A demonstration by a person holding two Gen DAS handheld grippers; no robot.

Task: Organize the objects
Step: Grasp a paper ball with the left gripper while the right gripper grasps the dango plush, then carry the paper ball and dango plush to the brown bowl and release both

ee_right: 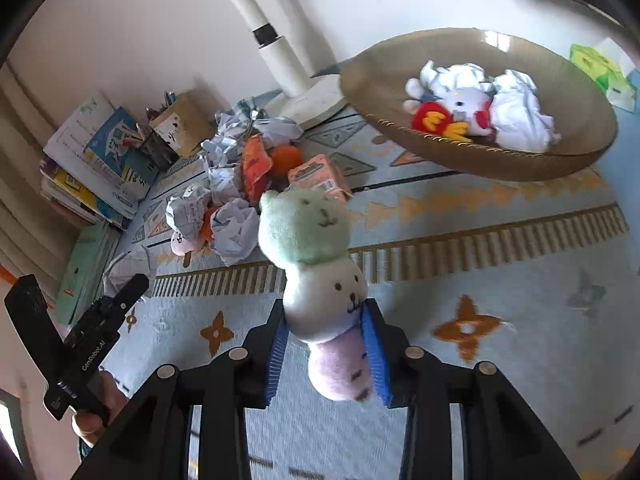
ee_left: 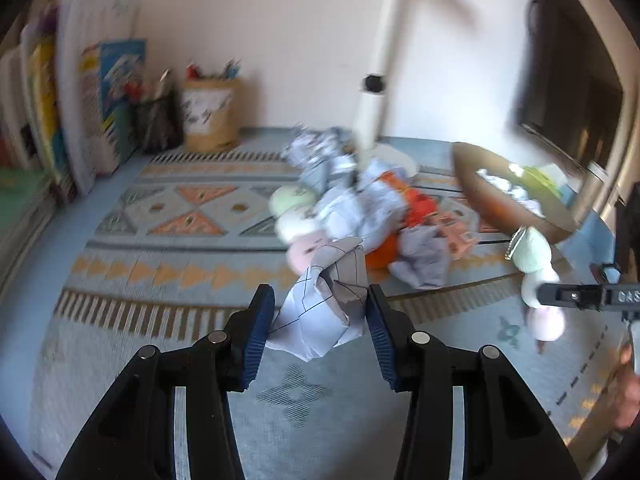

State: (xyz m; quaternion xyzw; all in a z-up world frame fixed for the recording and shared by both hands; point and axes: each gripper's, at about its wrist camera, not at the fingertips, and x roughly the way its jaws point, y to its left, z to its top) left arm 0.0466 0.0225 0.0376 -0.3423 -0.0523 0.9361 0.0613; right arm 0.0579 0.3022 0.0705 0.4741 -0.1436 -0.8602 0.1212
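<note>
- Crumpled white paper (ee_left: 324,304), lined with thin black marks, sits between the blue pads of the left gripper (ee_left: 320,320); the fingers stand fairly wide, closed only as far as the wad allows, and the pads look to press its two sides, so it seems held clear of the rug (ee_left: 160,216).
- Ahead of that gripper and a little to its right lies the main heap (ee_left: 360,208): more paper balls, pale round soft toys, something orange and a pink packet, all touching or overlapping.
- Further right again, beyond the heap, the woven basket (ee_right: 472,160) rests on the rug. It already holds two paper wads and a small white toy with red and yellow parts.
- Gripped in the right gripper (ee_right: 326,348) is a three-ball plush toy (ee_right: 320,280), green ball on top, white in the middle, lilac at the bottom. The blue pads close on the white and lilac part, and its long axis points forward and up, away from the fingers.
- From those fingers the basket lies ahead and to the right, well apart from the toy, with bare rug between.
- My reading: the right hand is the nearer to the basket, so its toy looks the easier to drop in first; the left hand's paper would have to cross over the heap to get there.
</note>
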